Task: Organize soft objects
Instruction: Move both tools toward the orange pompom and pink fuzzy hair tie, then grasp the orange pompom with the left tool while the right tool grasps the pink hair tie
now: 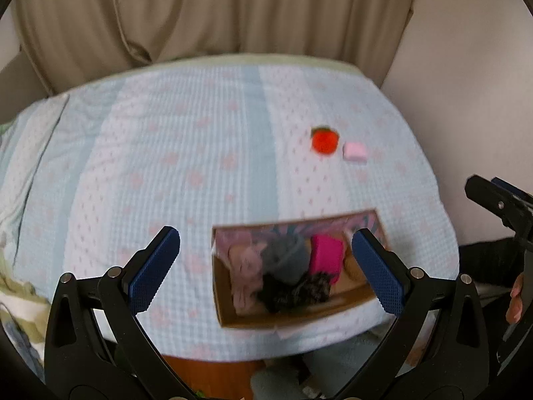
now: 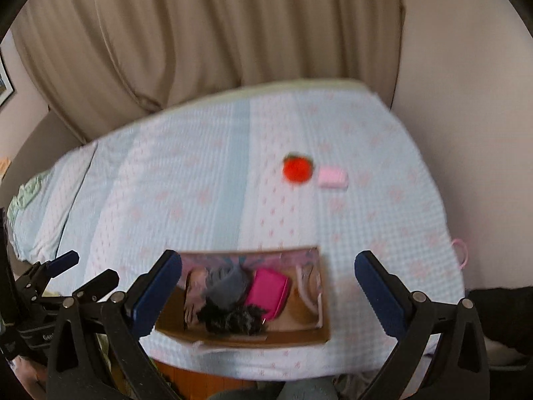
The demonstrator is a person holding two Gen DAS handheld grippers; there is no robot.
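Beige curtain [image 1: 206, 13] behind the bed's pale blue quilt [image 1: 186, 153] (pink-patterned), wall [image 2: 466, 106] alongside.

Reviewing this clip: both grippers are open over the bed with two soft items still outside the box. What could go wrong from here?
1. The red plush and pink block sit almost touching, so closing on one may nudge or drag the other.
2. The cardboard box rests near the bed's front edge on a soft blanket; pressing items in might tip or slide it off.
3. Both views are motion-blurred, so aiming may suffer.
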